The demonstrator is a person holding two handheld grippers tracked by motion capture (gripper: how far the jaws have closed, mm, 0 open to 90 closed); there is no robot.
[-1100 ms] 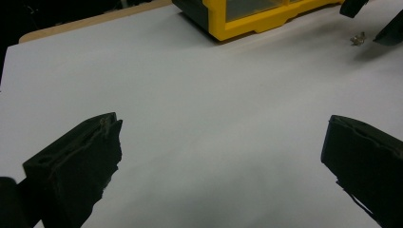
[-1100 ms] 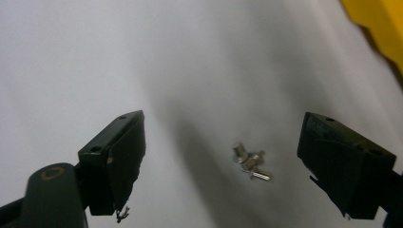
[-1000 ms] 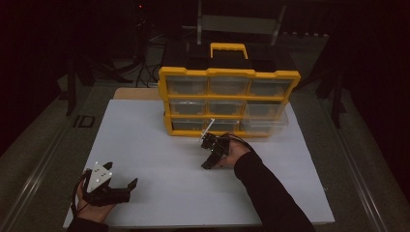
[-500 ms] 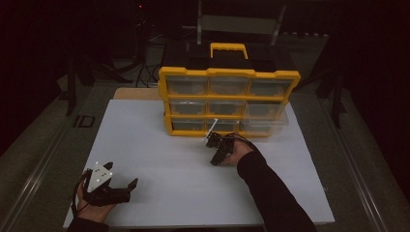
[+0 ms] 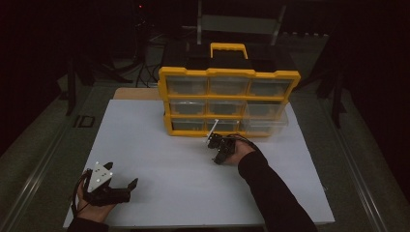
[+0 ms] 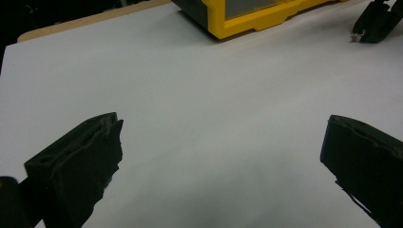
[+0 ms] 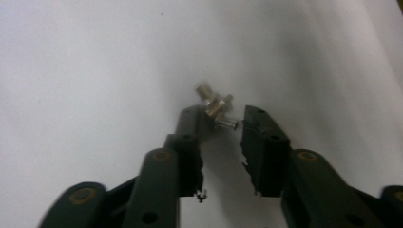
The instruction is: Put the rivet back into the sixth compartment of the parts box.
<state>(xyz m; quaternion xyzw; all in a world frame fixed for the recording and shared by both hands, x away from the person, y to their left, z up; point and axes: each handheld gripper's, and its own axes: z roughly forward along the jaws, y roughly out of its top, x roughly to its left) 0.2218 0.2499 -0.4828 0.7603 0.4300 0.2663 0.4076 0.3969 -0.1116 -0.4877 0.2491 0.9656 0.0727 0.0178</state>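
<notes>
A cluster of small silver metal parts (image 7: 215,105) sits between the tips of my right gripper (image 7: 221,121), whose jaws stand narrowly apart and press on it from both sides, just above the white table sheet (image 7: 85,61). In the high view my right gripper (image 5: 218,155) points down at the sheet just in front of the yellow drawer organizer (image 5: 227,73). My left gripper (image 5: 123,178) rests at the front left with its jaws wide apart, and nothing lies between them in the left gripper view (image 6: 221,142).
The organizer holds rows of clear drawers; the lower right drawer (image 5: 266,124) is pulled out toward me. Its yellow corner (image 6: 247,21) and my right gripper (image 6: 375,23) appear far off in the left gripper view. White sheet (image 5: 159,159) lies bare between the hands.
My right gripper has shifted a little to the right, closer to the organizer's front. The left gripper has stayed in place, still open.
</notes>
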